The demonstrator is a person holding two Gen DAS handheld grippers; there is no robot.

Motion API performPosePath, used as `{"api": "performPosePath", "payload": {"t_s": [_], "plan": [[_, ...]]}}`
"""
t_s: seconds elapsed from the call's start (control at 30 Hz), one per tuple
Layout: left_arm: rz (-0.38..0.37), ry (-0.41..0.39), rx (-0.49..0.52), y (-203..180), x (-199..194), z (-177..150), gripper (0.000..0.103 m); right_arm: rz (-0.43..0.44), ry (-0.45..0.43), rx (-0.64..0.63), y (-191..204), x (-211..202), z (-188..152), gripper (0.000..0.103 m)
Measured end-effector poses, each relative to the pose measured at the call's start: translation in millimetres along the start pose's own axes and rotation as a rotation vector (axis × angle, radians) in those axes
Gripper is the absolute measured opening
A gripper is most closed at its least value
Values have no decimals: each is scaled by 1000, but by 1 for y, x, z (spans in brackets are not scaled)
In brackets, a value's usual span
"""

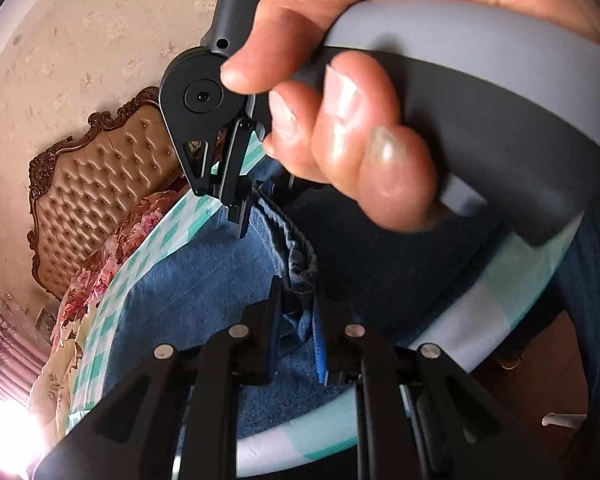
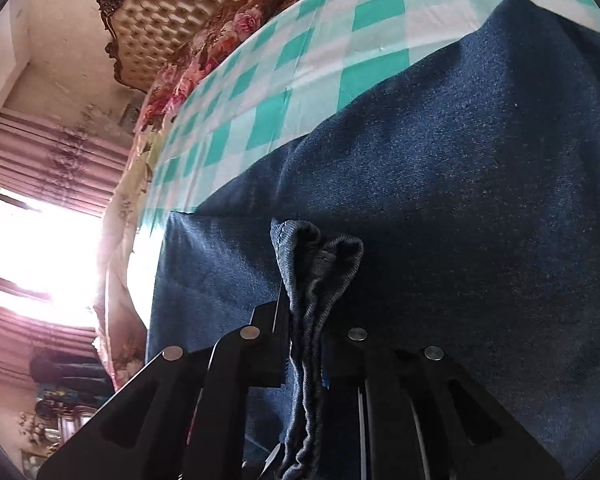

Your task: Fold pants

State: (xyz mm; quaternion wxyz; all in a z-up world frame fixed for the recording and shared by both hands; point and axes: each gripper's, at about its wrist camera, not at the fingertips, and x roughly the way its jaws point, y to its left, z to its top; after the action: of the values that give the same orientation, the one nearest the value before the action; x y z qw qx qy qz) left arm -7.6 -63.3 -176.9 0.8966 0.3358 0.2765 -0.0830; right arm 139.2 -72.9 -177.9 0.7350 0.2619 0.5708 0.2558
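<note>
Blue denim pants (image 1: 196,280) lie on a bed with a green-and-white checked sheet (image 1: 160,240). My left gripper (image 1: 296,304) is shut on a bunched hem of the pants (image 1: 300,268) near the bed's edge. My right gripper (image 1: 240,204) shows in the left wrist view, held by a hand (image 1: 340,112), shut on the pants just beyond the left one. In the right wrist view my right gripper (image 2: 304,320) is shut on a folded denim hem (image 2: 320,264), with the dark pants (image 2: 460,200) spread behind on the checked sheet (image 2: 300,60).
A tufted tan headboard (image 1: 92,184) with a carved dark frame stands at the far end, with floral bedding (image 1: 108,252) before it. A bright window (image 2: 40,252) with pink curtains is at the left. The bed edge (image 1: 480,320) runs close by at the right.
</note>
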Motion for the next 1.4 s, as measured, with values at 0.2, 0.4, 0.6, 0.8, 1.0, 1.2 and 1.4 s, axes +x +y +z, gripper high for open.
{"api": "performPosePath", "payload": {"t_s": [0.2,0.4,0.6,0.8,1.0,1.2,1.4], "plan": [[7,-7,-16,-3,-6,7,13,37,-27,-45,3,-14,3,10],[-9,-79,16,-9,-19,33,13,26,-75,-85,-5,-52,2,9],[-56,-91,55,-27,-14,46,13,-1,-90,-81,-26,-66,-1,9],[-107,-41,72,-41,-3,42,13,-30,-59,-48,-47,-53,-3,10],[-110,-41,47,-39,2,43,21,-67,-77,-47,-47,-59,-1,17],[-170,-102,-23,-36,-25,42,52,-150,-138,-56,-45,-67,-2,27],[-146,-69,-298,21,-39,25,53,-374,-275,-62,-43,-94,-6,45]]}}
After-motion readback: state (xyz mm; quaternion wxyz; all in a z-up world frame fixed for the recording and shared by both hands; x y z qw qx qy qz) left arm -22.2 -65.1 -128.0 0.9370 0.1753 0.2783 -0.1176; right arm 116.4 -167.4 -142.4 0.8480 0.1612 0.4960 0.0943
